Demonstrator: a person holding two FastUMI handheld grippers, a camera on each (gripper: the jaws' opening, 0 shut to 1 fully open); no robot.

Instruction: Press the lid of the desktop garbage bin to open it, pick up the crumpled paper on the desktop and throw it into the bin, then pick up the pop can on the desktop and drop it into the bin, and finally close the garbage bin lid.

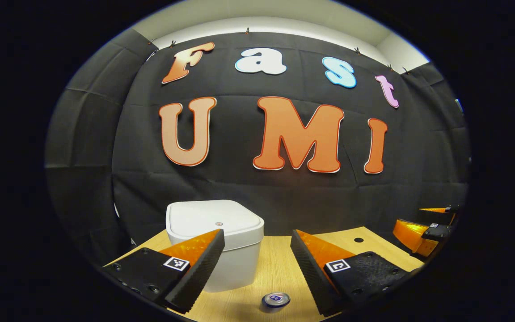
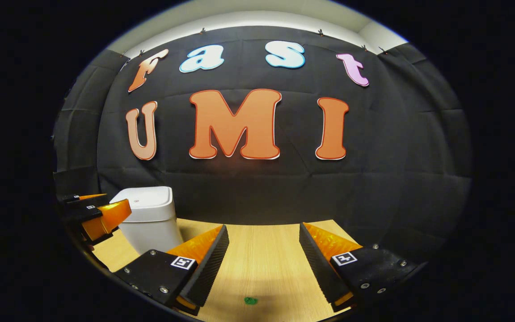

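Bin [image 1: 215, 241] stands closed on the desk [image 1: 280, 268], the can [image 1: 276, 299] just before it. Left gripper [image 1: 257, 264] and right gripper [image 2: 262, 261] spread, empty. The can is probably light, smooth, dentable: grip mid-wall.

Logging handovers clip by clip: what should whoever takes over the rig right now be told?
Left gripper: open, holding nothing, above the table, facing the bin.
Right gripper: open, holding nothing, over bare table.
Bin: upright at the table's back, lid shut.
Pop can: upright on the table just before the left fingers.
Done: nothing visible.
Left: press lid open, bin the crumpled paper, then the can, close lid.
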